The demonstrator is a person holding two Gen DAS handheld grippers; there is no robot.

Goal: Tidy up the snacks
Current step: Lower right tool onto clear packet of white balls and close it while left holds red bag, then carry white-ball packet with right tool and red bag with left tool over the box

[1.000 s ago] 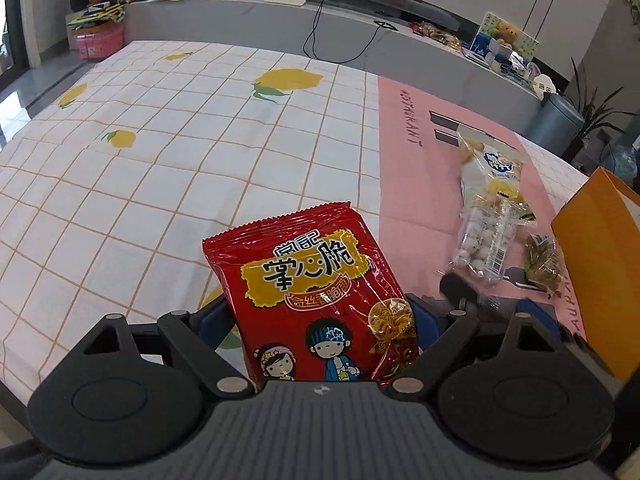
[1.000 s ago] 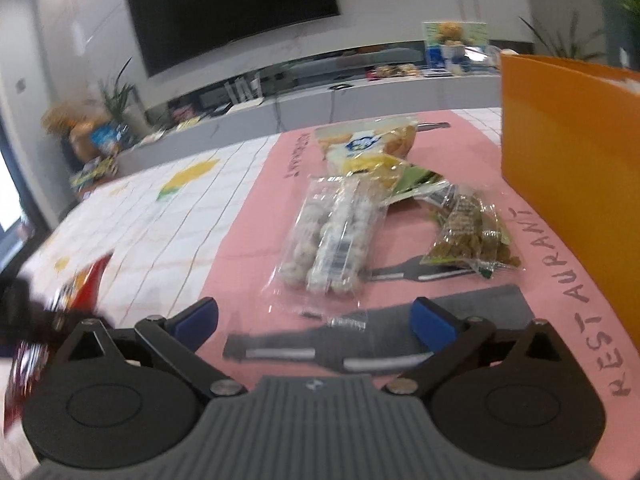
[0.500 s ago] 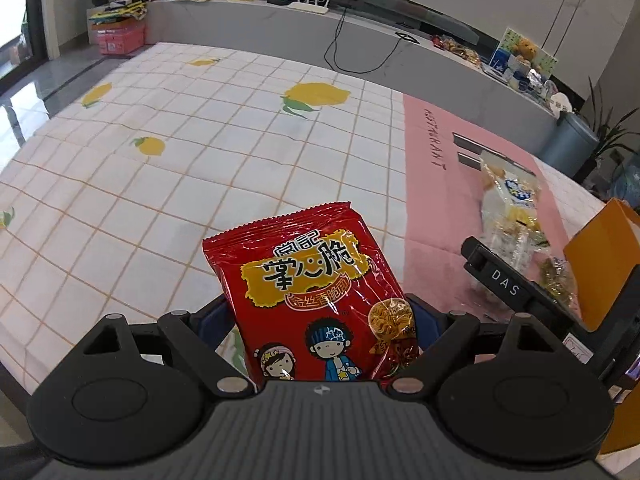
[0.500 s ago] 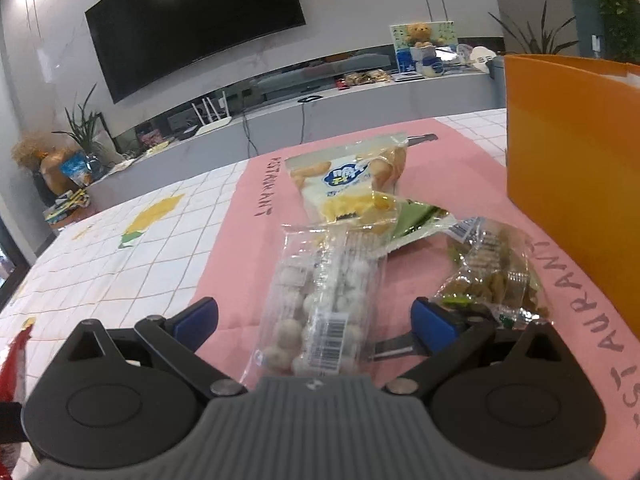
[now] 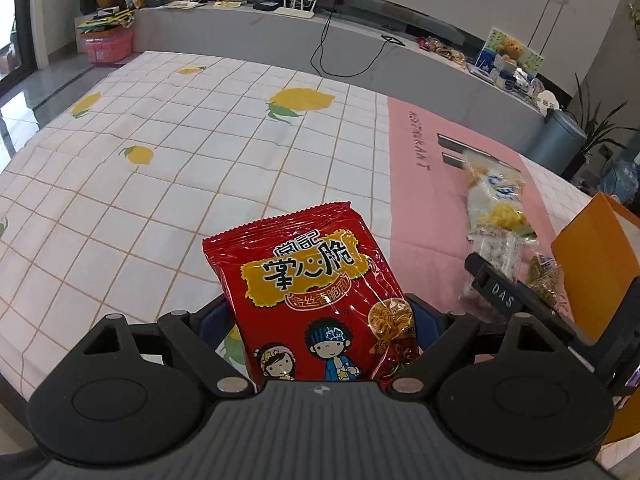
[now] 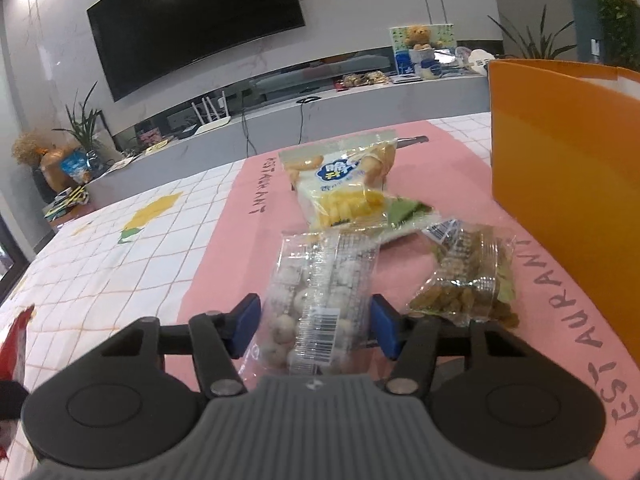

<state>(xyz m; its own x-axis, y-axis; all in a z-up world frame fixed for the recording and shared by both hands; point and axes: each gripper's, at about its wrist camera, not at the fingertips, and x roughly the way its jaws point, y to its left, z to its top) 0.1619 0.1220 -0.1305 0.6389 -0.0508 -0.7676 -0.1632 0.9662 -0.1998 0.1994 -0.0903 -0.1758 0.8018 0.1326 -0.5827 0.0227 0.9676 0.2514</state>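
My left gripper (image 5: 320,320) is shut on a red noodle snack bag (image 5: 308,280) and holds it above the checked tablecloth. My right gripper (image 6: 316,324) has its blue fingers closed in against both sides of a clear pack of white round candies (image 6: 320,300) that lies on the pink mat. Beside it lie a raisin pack (image 6: 468,284) and a yellow and white biscuit bag (image 6: 344,184), with a green packet (image 6: 404,212) under them. The right gripper's body (image 5: 516,300) shows in the left wrist view, over those snacks.
An orange box (image 6: 560,152) stands on the right of the pink mat (image 6: 248,248). The box also shows in the left wrist view (image 5: 592,260). The lemon-print tablecloth (image 5: 200,152) spreads to the left. A grey TV bench (image 6: 320,112) runs behind the table.
My right gripper moved forward over the candy pack and its fingers closed in from wide open. My left gripper rose a little with the red bag.
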